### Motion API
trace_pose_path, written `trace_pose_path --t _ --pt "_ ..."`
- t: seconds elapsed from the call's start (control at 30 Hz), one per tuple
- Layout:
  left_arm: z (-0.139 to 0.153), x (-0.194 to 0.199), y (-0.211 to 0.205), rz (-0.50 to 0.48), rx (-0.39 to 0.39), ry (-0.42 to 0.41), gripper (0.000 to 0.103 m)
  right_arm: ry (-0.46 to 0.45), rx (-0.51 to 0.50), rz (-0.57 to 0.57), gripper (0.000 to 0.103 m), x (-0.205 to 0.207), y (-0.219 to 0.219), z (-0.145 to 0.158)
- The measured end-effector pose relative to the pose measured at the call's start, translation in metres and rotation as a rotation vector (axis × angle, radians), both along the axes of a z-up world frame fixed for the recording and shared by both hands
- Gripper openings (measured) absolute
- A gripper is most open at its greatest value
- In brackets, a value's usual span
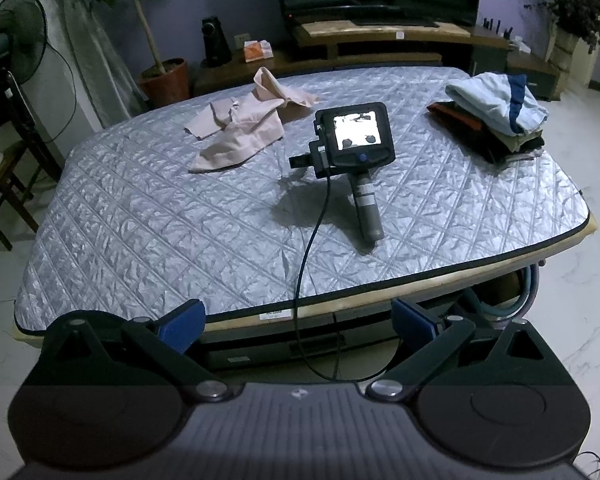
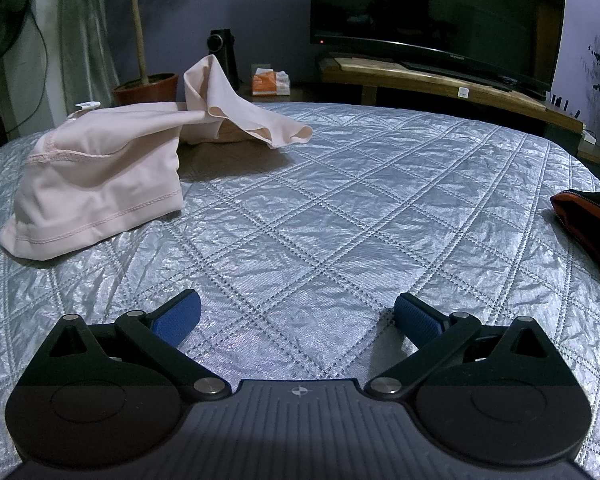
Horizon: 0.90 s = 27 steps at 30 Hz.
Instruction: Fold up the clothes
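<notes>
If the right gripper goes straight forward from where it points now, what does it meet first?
Probably nothing soon: ahead of the right gripper, jaws open, lies only bare quilted cover. The pink garment sits left of that line, though depth is uncertain.

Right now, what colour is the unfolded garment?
Pale pink garment; right wrist view shows it best.

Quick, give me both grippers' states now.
Left gripper: open, holding nothing.
Right gripper: open, holding nothing, resting on the quilted cover.

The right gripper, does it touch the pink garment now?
Apart. The right wrist view shows the right gripper open over bare quilted cover, with the pink garment lying farther off to its left, a stretch of cover between them.
</notes>
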<state>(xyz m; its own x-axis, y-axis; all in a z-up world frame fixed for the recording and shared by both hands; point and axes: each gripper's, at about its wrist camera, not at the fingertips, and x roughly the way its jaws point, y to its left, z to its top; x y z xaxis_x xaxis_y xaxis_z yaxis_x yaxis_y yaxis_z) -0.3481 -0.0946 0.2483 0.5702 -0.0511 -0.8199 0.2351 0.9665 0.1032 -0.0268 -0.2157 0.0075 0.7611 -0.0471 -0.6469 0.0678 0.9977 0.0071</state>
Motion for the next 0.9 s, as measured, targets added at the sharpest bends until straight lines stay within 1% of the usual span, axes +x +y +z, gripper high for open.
trace_pose_path --t 0.9 --pt "0.0002 -0.0009 -0.0044 -0.011 0.018 -0.003 0.099 -0.001 0.000 0.000 0.103 0.0000 -0.0001 -0.0004"
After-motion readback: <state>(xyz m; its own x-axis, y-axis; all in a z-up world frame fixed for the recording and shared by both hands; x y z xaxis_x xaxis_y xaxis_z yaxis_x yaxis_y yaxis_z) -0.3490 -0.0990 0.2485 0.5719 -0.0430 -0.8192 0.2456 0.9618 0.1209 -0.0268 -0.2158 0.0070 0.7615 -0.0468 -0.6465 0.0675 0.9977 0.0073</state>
